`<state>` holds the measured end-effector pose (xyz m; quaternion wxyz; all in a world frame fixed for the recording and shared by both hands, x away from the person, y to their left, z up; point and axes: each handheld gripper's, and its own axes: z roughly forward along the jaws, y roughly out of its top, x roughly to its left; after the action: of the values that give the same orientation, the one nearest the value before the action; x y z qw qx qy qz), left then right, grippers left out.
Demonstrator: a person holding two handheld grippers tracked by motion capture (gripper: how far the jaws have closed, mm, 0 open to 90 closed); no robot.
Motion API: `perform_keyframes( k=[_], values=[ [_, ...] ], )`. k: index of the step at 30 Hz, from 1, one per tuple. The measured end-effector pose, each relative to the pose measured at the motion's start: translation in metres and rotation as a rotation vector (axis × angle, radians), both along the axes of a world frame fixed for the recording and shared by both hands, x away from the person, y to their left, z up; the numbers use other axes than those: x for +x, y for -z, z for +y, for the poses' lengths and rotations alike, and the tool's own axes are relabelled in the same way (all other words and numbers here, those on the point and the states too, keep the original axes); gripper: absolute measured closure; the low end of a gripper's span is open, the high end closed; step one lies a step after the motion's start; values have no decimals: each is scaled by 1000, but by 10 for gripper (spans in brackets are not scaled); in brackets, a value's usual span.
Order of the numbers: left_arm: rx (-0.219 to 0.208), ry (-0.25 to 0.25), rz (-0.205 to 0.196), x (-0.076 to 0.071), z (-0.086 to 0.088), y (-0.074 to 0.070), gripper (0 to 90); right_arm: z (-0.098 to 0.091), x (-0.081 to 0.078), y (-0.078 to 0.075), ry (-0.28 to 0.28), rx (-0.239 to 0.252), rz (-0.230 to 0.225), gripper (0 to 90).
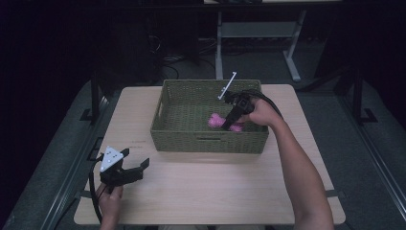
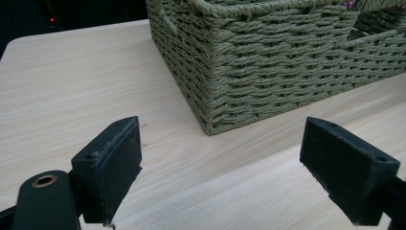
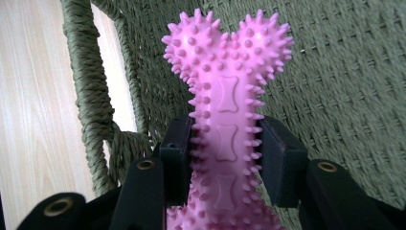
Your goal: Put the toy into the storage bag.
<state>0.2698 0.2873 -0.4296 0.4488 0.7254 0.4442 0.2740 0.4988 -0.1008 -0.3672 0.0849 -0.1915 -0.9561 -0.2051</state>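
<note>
Wooden table [image 1: 210,191] — one woven basket [image 1: 210,139] on it.

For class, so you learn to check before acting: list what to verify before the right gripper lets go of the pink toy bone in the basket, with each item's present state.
1. Right gripper clamped on the pink toy bone: ok.
2. Bone inside the basket walls, high view: ok.
3. Bone resting on the basket floor: cannot tell.
4. Left gripper open and holding nothing: ok.
5. Left gripper apart from the basket, over the table: ok.
</note>
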Motion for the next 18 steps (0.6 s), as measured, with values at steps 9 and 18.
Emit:
perform_keyframes(
  k=[9, 18],
  values=[
    [-4, -3, -2, 0, 1, 0, 139, 0, 2, 10, 8, -6, 21, 575],
    [-2, -2, -1, 0, 0, 0, 139, -1, 3, 13, 26, -3, 20, 575]
  ],
)
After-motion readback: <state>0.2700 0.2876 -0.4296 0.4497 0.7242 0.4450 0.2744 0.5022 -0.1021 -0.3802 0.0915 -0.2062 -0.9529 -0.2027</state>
